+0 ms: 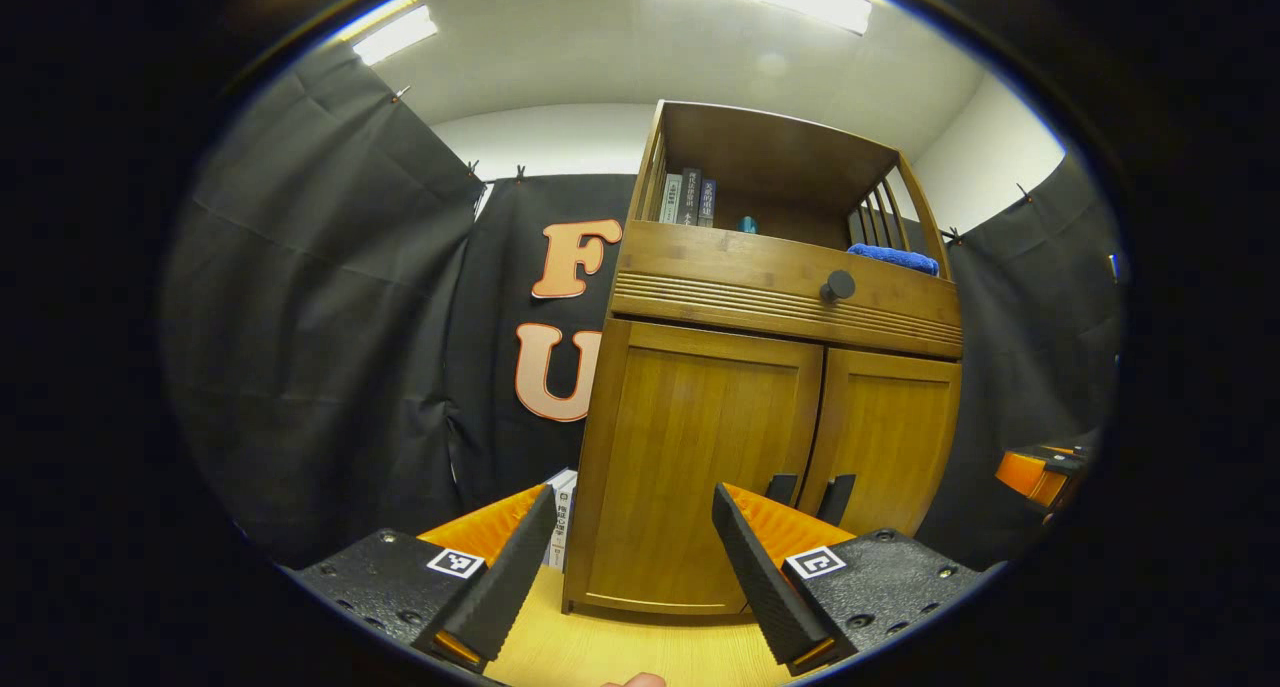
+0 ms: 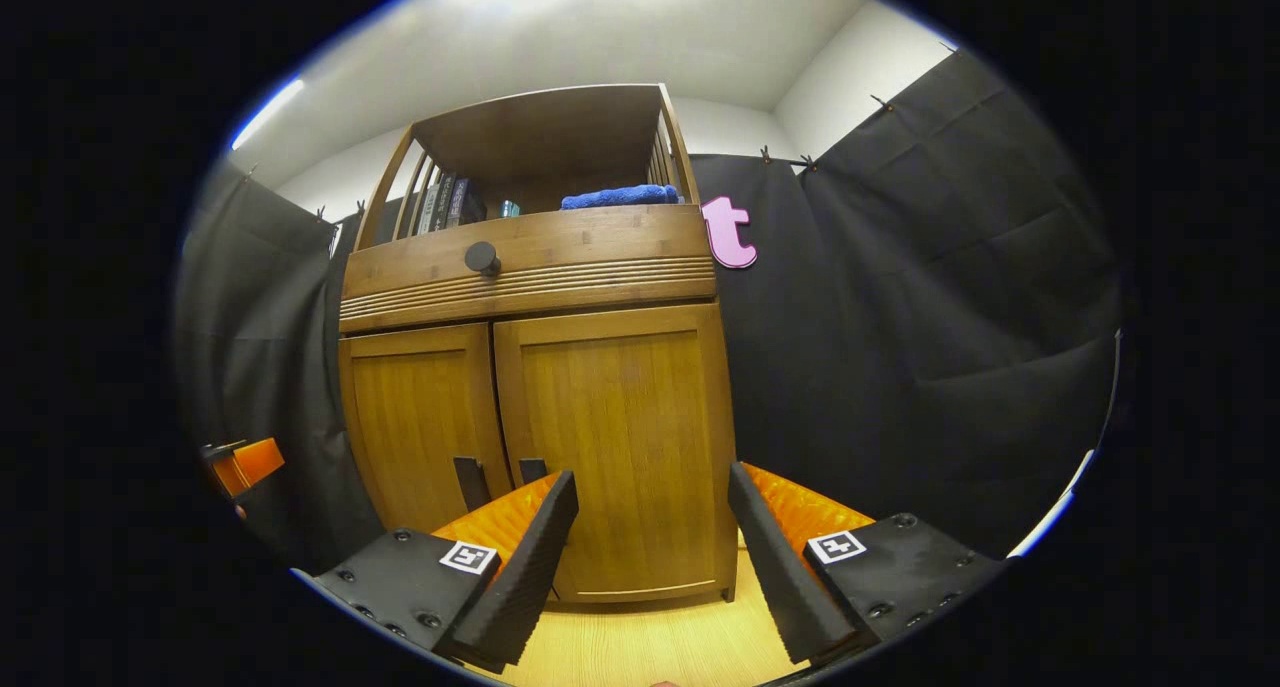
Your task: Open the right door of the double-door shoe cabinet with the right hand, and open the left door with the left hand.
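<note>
The wooden shoe cabinet stands upright with both doors shut. In the left gripper view its left door (image 1: 700,457) is straight ahead, the right door (image 1: 885,442) beside it, and two dark handles (image 1: 810,494) sit low at the centre seam. My left gripper (image 1: 633,507) is open, short of the left door, holding nothing. In the right gripper view the right door (image 2: 620,427) faces me, with the left door (image 2: 420,417) and the handles (image 2: 500,477) to its left. My right gripper (image 2: 654,482) is open and apart from the door.
A drawer with a round knob (image 1: 838,285) sits above the doors. The open shelf on top holds books (image 1: 690,199) and a blue towel (image 1: 893,258). A box (image 1: 563,517) stands at the cabinet's left side. The floor (image 2: 650,637) is pale wood.
</note>
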`<state>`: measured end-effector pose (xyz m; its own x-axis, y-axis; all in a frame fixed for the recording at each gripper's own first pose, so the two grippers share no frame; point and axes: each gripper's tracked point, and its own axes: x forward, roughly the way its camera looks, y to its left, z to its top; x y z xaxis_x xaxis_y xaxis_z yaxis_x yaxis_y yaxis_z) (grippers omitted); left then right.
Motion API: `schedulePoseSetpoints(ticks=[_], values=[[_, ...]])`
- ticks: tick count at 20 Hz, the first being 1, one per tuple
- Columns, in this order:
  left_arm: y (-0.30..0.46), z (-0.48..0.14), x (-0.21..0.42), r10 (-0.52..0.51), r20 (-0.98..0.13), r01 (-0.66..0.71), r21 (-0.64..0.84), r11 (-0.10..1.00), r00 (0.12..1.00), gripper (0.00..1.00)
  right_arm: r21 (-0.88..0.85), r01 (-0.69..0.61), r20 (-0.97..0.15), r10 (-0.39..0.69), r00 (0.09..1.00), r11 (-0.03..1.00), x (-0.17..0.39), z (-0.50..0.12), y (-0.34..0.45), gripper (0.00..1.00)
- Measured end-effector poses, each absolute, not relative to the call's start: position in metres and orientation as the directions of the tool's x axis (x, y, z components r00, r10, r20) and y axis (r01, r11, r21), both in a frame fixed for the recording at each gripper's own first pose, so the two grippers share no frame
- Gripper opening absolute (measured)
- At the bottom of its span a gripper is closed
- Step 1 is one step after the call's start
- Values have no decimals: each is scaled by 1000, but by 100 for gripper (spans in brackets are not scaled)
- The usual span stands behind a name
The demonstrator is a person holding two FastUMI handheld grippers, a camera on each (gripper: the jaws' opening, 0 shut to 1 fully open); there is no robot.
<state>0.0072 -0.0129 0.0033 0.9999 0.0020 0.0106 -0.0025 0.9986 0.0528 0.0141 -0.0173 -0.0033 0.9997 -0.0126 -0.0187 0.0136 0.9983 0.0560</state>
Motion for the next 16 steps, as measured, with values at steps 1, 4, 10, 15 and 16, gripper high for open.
schedulePoseSetpoints(ticks=[1,4,10,15,16], values=[[-13,4,7,3,13,-3,56,998,1000,92,57,14,-20,-13,1000,998,12,-4,-18,89],[-11,5,8,11,21,-12,56,998,1000,92,57,13,-15,-12,1000,998,12,-2,-20,89],[-1,4,8,35,22,-36,38,999,999,91,48,-14,-9,14,1000,999,31,-5,-10,98],[7,1,11,56,14,-57,31,998,998,92,26,-87,-5,88,996,996,62,-10,21,98],[9,1,11,60,15,-60,31,998,998,92,17,-105,-6,106,994,994,72,-15,31,88]])
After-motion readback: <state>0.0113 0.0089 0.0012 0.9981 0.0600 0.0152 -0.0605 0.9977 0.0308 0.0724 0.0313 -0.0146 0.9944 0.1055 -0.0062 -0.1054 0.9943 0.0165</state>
